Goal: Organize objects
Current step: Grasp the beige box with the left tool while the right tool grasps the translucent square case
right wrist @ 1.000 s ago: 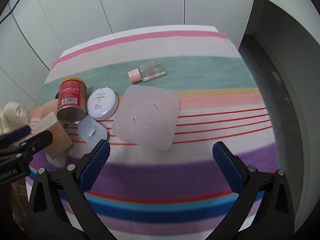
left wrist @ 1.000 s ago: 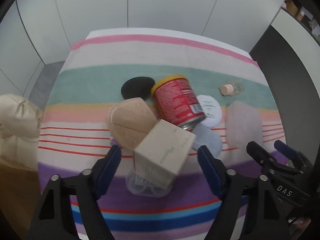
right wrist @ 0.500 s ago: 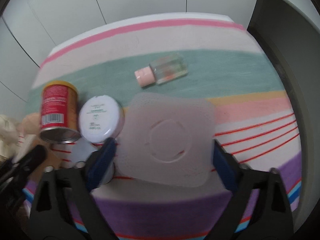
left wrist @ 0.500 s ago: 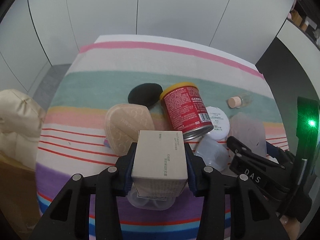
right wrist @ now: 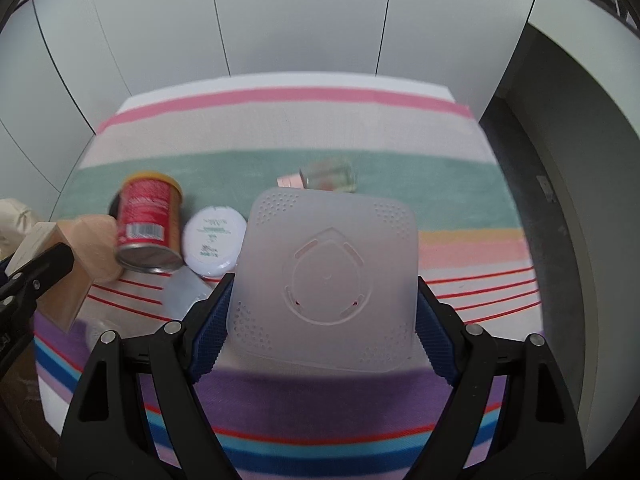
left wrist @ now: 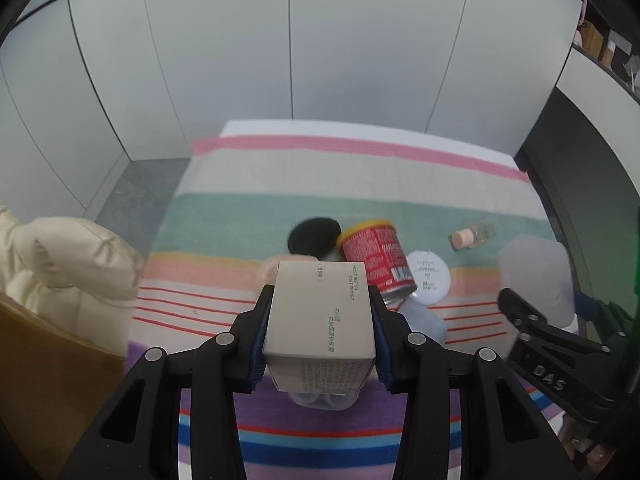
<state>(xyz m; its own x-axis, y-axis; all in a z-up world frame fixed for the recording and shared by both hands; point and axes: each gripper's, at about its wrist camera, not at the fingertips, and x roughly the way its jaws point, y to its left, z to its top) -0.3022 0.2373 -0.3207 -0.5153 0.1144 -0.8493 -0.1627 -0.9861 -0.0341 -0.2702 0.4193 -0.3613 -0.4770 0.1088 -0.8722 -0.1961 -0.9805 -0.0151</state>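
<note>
Your left gripper (left wrist: 320, 320) clamps the box (left wrist: 320, 312); your right gripper (right wrist: 322, 308) grips the tray (right wrist: 328, 276), both lifted. Can (left wrist: 378, 260), compact (left wrist: 429, 282) and bottle (left wrist: 474, 236) lie unsorted on the cloth (left wrist: 360, 164).

Striped cloth (left wrist: 224, 216) (cream cushion (left wrist: 68, 260) beside)

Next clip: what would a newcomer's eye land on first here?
Front and centre, the left tool clamps a beige primer box, while the right tool grips a translucent square lid. Behind them on the striped cloth, a red can lies on its side beside a white round compact.
</note>
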